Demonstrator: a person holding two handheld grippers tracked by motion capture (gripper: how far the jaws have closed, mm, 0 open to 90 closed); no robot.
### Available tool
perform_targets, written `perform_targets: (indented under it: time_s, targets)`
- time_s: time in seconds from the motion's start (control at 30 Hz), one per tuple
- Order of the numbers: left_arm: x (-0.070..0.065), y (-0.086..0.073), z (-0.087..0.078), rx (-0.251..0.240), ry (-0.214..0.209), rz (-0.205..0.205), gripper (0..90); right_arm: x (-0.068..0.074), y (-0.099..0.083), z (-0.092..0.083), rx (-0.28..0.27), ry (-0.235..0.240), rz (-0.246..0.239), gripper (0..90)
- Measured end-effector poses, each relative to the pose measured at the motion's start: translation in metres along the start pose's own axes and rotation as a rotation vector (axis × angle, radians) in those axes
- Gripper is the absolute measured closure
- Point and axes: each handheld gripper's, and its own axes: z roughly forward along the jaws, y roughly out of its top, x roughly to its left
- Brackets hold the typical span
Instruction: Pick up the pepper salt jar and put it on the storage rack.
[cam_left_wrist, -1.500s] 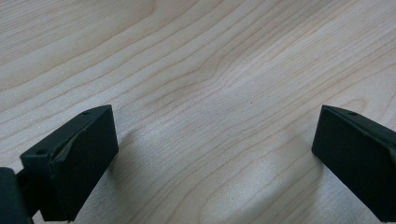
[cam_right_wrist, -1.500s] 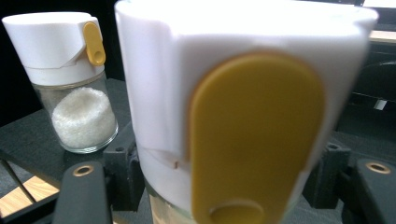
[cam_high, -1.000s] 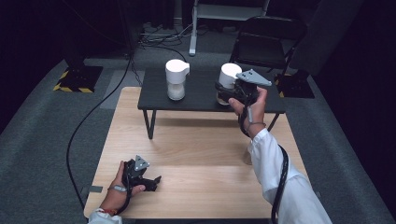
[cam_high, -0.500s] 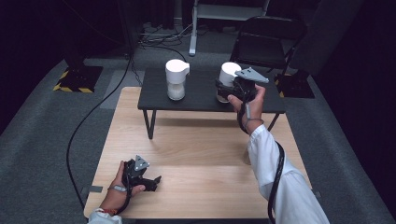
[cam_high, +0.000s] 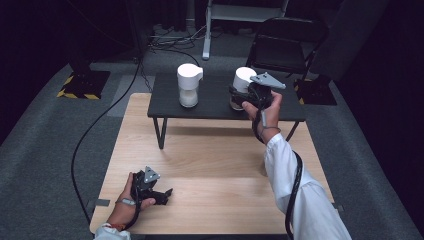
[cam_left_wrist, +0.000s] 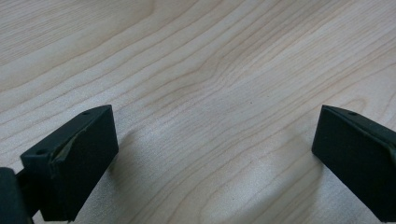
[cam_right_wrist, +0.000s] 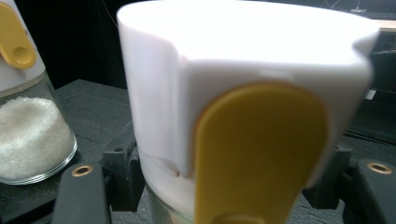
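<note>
Two glass jars with white lids stand on a low black table (cam_high: 215, 107). My right gripper (cam_high: 241, 98) is shut on the right jar (cam_high: 243, 79), its jaws clamped on either side just under the lid. Close up in the right gripper view, that jar (cam_right_wrist: 243, 93) shows a white lid with a yellow flip tab (cam_right_wrist: 261, 154). The left jar (cam_high: 189, 89) holds white grains and appears again at the edge of the right gripper view (cam_right_wrist: 28, 121). My left gripper (cam_high: 162, 195) rests on the wooden table (cam_high: 215, 160) near its front edge, open (cam_left_wrist: 215, 154) with only bare wood between its jaws.
The black table stands across the far end of the wooden table. Behind it are a black folding chair (cam_high: 285, 42), a white stand and cables on grey carpet. A cable (cam_high: 95, 130) trails off the left side.
</note>
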Motion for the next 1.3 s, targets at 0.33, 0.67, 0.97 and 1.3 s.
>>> perform_targets:
  time_s: [0.33,0.67,0.97,1.3]
  targets:
    - [0.000,0.000,0.000,0.000,0.000,0.000,0.1,-0.003,0.003,0.002,0.024,0.015,0.001,26.4]
    - [0.000,0.000,0.000,0.000,0.000,0.000,0.1,-0.011,0.004,0.005,0.051,0.033,0.018,18.8]
    - [0.000,0.000,0.000,0.000,0.000,0.000,0.1,-0.011,0.005,0.005,0.059,0.023,-0.005,11.4]
    - [0.000,0.000,0.000,0.000,0.000,0.000,0.1,-0.011,0.002,0.006,0.065,0.014,-0.030,3.2]
